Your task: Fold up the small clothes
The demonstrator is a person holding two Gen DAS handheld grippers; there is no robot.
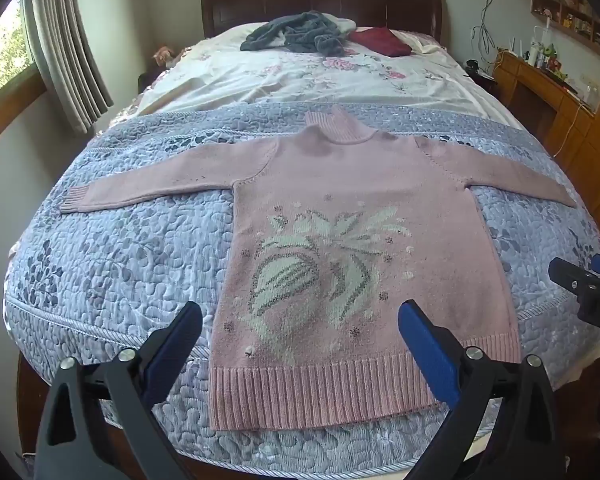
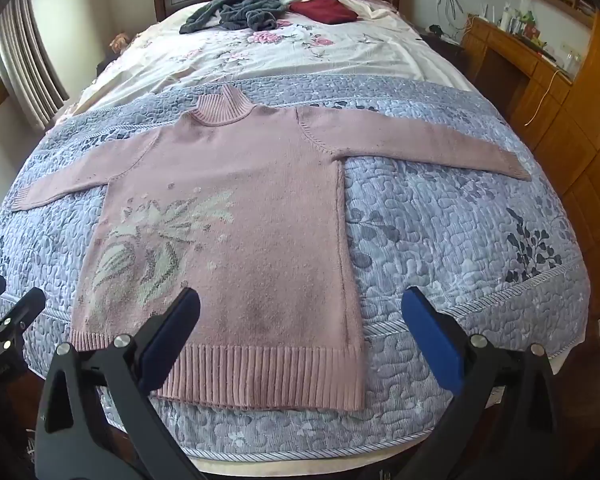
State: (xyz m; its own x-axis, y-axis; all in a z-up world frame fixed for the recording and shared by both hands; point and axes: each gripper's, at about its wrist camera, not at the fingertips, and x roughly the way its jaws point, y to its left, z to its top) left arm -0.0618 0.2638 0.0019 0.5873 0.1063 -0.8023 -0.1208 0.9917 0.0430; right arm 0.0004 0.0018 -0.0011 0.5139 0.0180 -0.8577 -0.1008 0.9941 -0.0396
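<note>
Pink turtleneck sweater point(image 1: 352, 208) spread flat, front up, on the blue-grey quilted bedspread point(image 1: 132, 248), both sleeves stretched straight out to the sides, ribbed hem nearest the foot edge. Cream and grey knitted flower motif point(image 1: 320, 276) on the sweater's chest. Left gripper point(image 1: 300, 344) hovering over the hem, jaws wide apart, gripping nothing. Right gripper point(image 2: 300, 332) likewise wide apart over the hem's right corner, empty. Beyond the sweater's collar, a floral sheet point(image 2: 260, 60); farther beyond, a crumpled grey garment point(image 2: 236, 12) beside a folded dark red garment point(image 2: 324, 10), near the wooden headboard point(image 1: 320, 4).
</note>
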